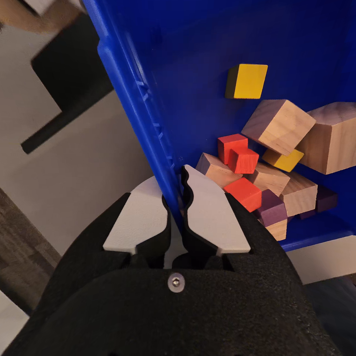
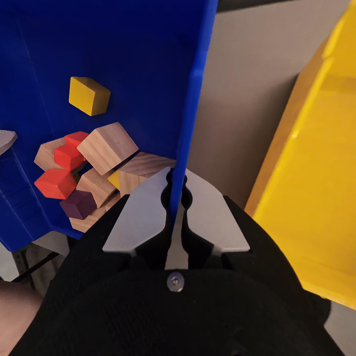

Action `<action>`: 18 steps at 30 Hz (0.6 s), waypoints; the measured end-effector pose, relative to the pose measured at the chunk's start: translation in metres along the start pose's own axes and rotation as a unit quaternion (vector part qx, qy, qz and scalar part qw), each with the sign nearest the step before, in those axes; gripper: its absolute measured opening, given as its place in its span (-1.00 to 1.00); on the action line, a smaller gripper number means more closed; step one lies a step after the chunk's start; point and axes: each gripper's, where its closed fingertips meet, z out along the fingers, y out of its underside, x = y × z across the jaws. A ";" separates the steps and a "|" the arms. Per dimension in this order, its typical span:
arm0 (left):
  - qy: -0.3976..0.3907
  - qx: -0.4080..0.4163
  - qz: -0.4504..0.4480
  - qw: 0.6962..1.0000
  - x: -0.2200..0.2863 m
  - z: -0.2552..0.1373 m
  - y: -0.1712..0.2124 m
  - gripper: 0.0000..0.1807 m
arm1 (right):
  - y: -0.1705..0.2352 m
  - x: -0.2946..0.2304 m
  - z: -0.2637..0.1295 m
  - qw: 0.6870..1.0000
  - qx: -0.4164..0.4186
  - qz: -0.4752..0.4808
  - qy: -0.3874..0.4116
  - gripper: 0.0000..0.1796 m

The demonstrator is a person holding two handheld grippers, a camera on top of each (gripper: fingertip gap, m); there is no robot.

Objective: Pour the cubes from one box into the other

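A blue box is held up and tilted by both grippers. My left gripper is shut on its left wall. My right gripper is shut on its right wall. Inside, several cubes lie piled at the near end: plain wooden cubes, red cubes, purple cubes and a yellow cube. One yellow cube lies apart, farther up the box floor; it also shows in the right wrist view. A yellow box stands to the right of the blue box.
A pale table surface lies under the boxes. A black shape shows at the left beyond the table. A person's hand shows at the lower left of the right wrist view.
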 end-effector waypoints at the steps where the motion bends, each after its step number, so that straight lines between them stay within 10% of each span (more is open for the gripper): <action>1: 0.003 0.004 0.001 1.000 0.004 -0.011 -0.009 -0.93 | -0.005 0.003 -0.013 1.000 0.008 -0.003 0.003 -0.94; 8: 0.065 0.029 0.023 0.997 0.073 -0.071 -0.088 -0.94 | -0.030 0.065 -0.120 0.998 0.044 0.015 0.051 -0.94; 18: 0.218 0.089 0.062 0.970 0.228 -0.054 -0.198 -0.94 | -0.041 0.218 -0.221 0.972 0.101 0.044 0.210 -0.94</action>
